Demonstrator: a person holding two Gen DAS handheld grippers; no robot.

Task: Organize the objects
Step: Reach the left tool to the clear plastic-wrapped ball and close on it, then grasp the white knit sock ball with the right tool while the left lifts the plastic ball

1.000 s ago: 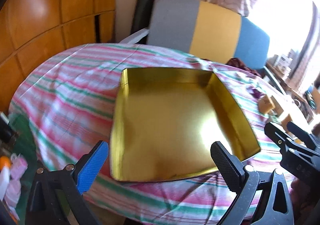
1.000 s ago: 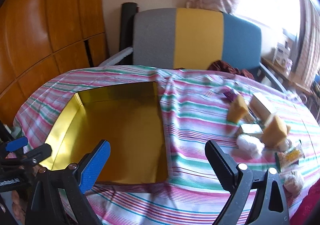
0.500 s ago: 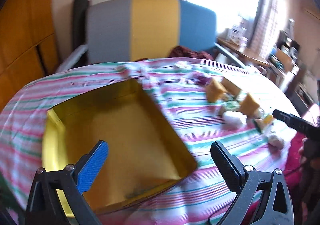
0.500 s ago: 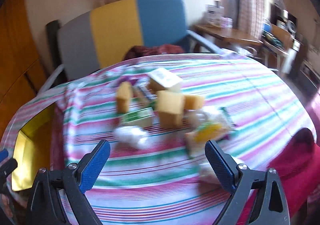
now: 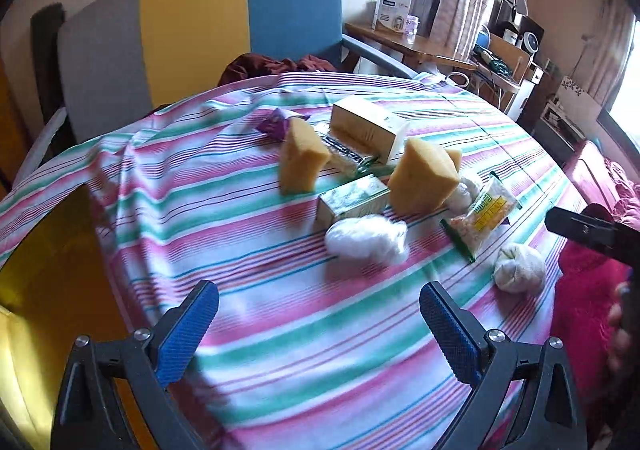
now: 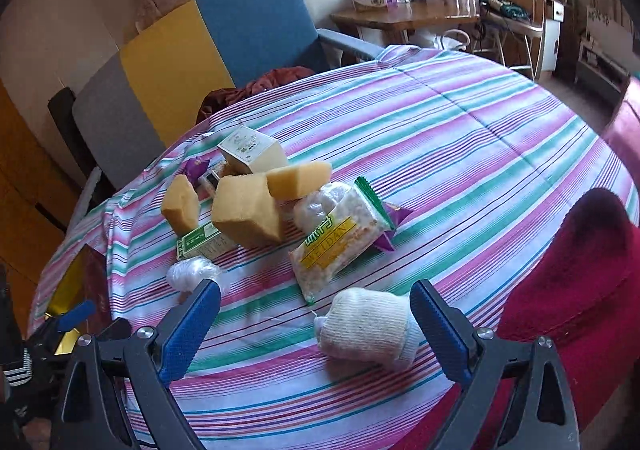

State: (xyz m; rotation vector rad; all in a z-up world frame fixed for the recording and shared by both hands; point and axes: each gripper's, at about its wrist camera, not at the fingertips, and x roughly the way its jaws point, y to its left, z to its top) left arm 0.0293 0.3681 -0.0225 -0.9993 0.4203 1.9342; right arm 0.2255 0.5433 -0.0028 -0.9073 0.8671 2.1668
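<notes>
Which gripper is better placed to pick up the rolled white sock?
Right. The right gripper is open with the rolled white sock lying directly between its fingers. The left gripper, also open, faces the white plastic bundle instead.

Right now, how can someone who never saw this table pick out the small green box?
Start at the round table with the striped pink-and-green cloth and find the cluster of items. The small green-and-white cardboard box lies flat between two upright yellow sponge blocks, behind a white plastic-wrapped bundle. Only it has green print.
</notes>
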